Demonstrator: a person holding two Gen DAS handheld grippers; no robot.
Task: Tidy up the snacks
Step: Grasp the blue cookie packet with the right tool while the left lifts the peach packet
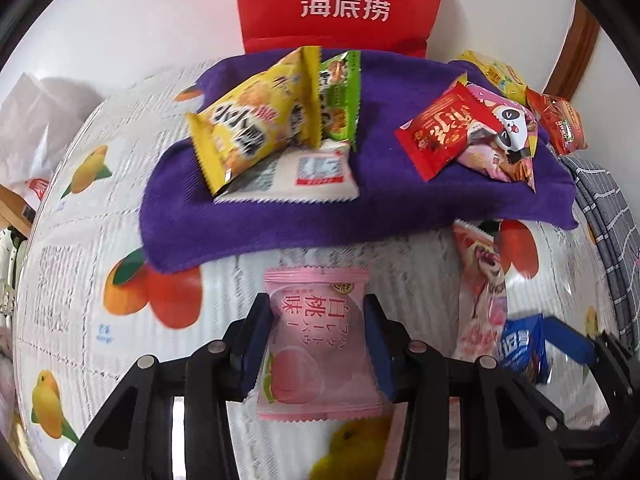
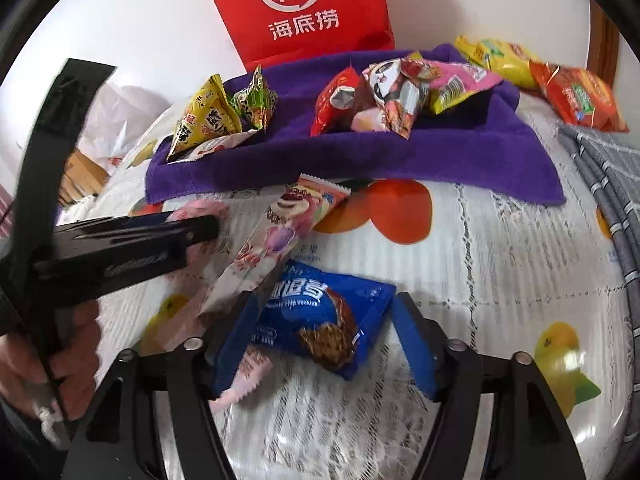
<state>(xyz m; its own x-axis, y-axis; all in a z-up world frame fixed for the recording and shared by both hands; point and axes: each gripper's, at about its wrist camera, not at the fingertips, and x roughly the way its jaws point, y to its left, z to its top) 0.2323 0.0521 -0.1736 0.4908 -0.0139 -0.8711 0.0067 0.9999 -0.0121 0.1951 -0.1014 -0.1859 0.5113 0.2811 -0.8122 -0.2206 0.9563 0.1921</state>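
- The left gripper point(image 1: 318, 332) is clamped on a pink white-peach candy packet point(image 1: 316, 344), blue pads pressing both side edges. The packet's long axis runs straight along the fingers toward 12 o'clock, sealed top edge leading.
- Dead ahead at 12 o'clock lies the purple towel point(image 1: 248, 220); its near hem sits just beyond the packet's tip, so the coming move is probably a short forward carry.
- Open towel shows between the yellow snack bag point(image 1: 244, 124) pile at 11 o'clock and the red packet point(image 1: 440, 132) heap at 1 o'clock; that gap looks the safest drop spot.
- The right gripper point(image 2: 320, 332) has its jaws around a blue chocolate-chip cookie pack point(image 2: 320, 320), long axis lying across the fingers from 9 to 3 o'clock. Whether the pads are pressing it I cannot tell.
- A long pink bear-print wrapper point(image 2: 276, 236) lies at 11 o'clock, overlapping the cookie pack's left corner; it may drag.
- The left arm is nearer the towel.
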